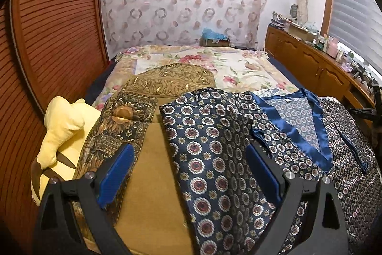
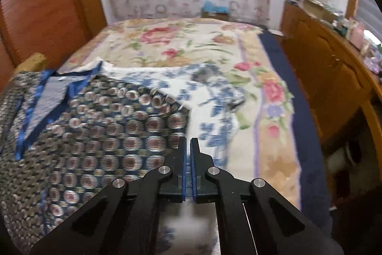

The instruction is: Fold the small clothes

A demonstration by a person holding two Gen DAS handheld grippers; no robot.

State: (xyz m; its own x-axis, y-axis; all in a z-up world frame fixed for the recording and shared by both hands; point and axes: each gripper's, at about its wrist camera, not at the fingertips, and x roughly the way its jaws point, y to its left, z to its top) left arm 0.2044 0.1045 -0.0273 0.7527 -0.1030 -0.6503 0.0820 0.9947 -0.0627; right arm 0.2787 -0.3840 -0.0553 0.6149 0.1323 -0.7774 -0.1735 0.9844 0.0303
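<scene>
Lying across the near end of a bed, a navy patterned pyjama top (image 1: 214, 154) filled most of the left wrist view. The left gripper (image 1: 191, 169) hovered just above it, jaws spread wide and holding nothing; its blue pads (image 1: 117, 171) stood on either side of a long fabric panel that ran forward between them. To the left of that panel sat a soft pale yellow cushion (image 1: 64, 133), lumpy in shape, then a brown and gold scarf (image 1: 133, 109) with a dense ornate print, lying on a plain tan cloth (image 1: 152, 183). The top itself looked smooth and silky, covered in small round medallions in red and white, with a shiny blue satin collar (image 1: 303, 133) forming a V toward the right.

From the right wrist view, somewhat blurred, the same top (image 2: 95, 147) lay to the left of the right gripper (image 2: 188, 142), whose black fingers (image 2: 181, 154) were pressed together. Its tips sat at the garment's right edge; whether any cloth was caught between them could not be told. Beside the top to the right lay a white cloth with blue floral print (image 2: 210, 97), and beyond it a cream floral bedspread (image 2: 191, 44) with pink roses. A wooden cabinet (image 2: 329, 73) ran along the far right.
</scene>
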